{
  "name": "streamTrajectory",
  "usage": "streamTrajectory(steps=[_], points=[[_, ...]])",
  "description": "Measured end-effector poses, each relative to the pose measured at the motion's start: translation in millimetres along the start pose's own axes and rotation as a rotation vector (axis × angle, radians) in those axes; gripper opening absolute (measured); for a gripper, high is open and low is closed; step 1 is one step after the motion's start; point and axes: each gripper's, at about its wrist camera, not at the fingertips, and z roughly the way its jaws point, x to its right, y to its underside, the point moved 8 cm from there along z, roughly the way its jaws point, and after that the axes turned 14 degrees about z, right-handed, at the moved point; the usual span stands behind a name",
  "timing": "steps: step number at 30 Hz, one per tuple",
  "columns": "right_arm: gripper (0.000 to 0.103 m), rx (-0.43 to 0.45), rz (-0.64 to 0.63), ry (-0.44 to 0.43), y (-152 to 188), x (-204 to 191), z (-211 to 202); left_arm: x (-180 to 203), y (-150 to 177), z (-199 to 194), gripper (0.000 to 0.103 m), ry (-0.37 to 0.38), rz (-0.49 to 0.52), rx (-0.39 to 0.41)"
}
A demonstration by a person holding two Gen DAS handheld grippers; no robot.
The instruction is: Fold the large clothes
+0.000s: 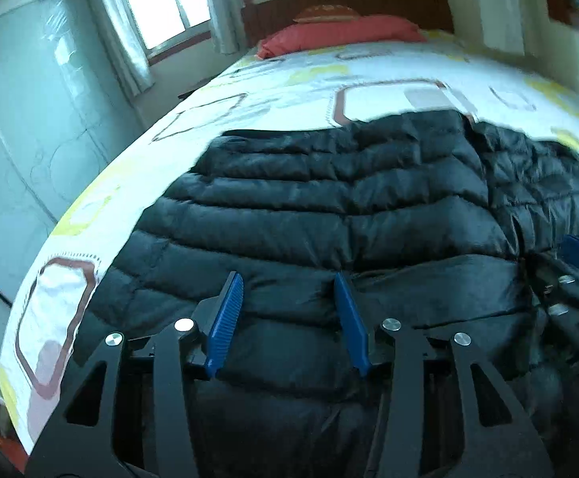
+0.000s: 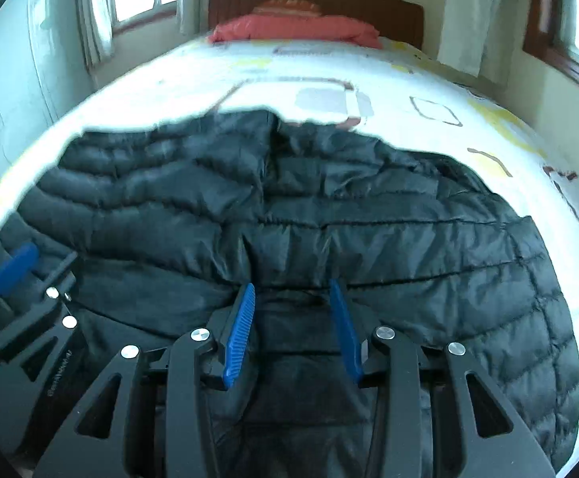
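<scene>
Black puffer jacket spread on bed; light, soft, slippery; best taken at near hem. Left gripper and right gripper at 6 o'clock, jaws part-closed astride fabric; grip uncertain.

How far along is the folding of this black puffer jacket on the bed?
Done: the black puffer jacket lies spread on the bed. In hand: the left gripper and right gripper both grip its near edge. Left: every fold; none shows yet.
</scene>
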Motion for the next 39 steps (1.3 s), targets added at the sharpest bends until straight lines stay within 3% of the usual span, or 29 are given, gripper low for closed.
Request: streamTrajectory(steps=[2, 3, 10, 12, 21, 29, 35, 39], points=[[0.041, -0.007, -0.014, -0.011, 7, -4, 1, 1, 5, 4, 0.050, 0.004, 0.010, 0.000], [0.041, -0.054, -0.029, -0.012, 17, -7, 14, 2, 7, 7, 0.050, -0.002, 0.015, 0.002], [0.041, -0.017, -0.038, -0.004, 17, -10, -4, 4, 3, 11, 0.050, 0.009, 0.005, 0.008], [0.041, -0.048, -0.049, -0.002, 27, -10, 7, 4, 4, 11, 0.050, 0.011, 0.001, 0.010], [0.041, -0.016, -0.076, 0.023, 34, -9, 14, 3, 4, 9, 0.050, 0.032, -0.008, 0.014], [0.041, 0.000, -0.086, 0.029, 33, -10, 18, -9, 14, -3, 0.058, 0.064, -0.015, 0.034], [0.041, 0.005, -0.088, 0.032, 33, -12, 20, -38, 25, -18, 0.061, 0.052, -0.065, 0.041], [0.041, 0.008, -0.085, 0.031, 31, -11, 18, -77, 33, -18, 0.064, 0.021, -0.125, 0.027]])
